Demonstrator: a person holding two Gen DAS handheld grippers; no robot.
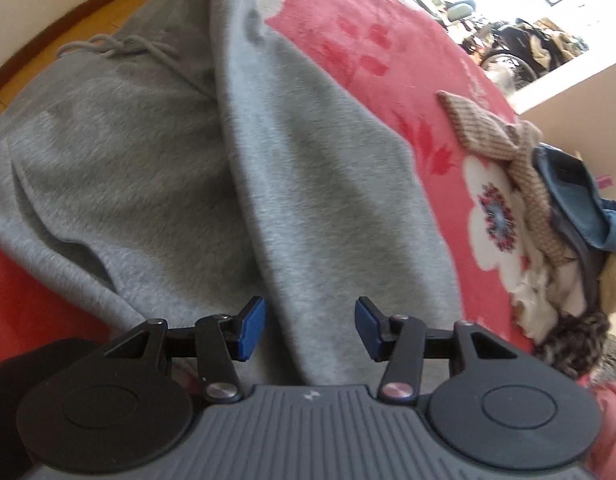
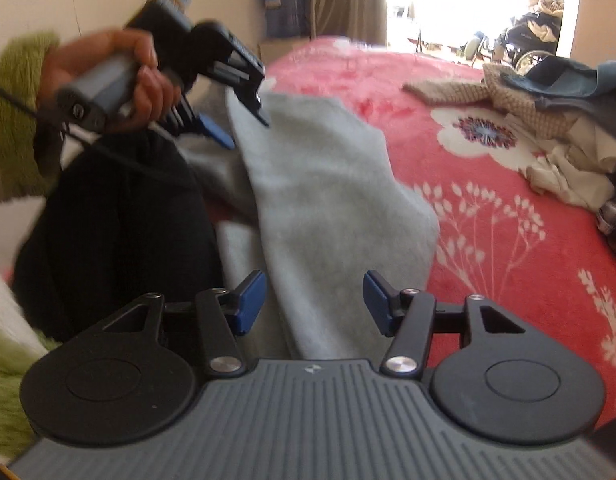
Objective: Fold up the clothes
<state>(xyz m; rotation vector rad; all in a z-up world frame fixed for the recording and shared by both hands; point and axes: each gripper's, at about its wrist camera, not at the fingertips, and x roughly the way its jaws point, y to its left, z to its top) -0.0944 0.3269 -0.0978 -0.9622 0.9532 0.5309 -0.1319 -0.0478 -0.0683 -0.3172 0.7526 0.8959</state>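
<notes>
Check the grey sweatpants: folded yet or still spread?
Partly folded. The grey sweatpants have one leg laid over the other lengthwise on the red blanket, full length still out. Both grippers are open, holding nothing.

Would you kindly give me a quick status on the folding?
Left gripper open, right gripper open, both empty. Grey sweatpants lying on red blanket, leg doubled over. Clothes pile off to the side, not obstructing.

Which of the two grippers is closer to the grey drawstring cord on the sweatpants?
Left. The left gripper hovers open over the grey sweatpants with the grey drawstring cord ahead of it; the right gripper sits farther back, behind the left.
</notes>
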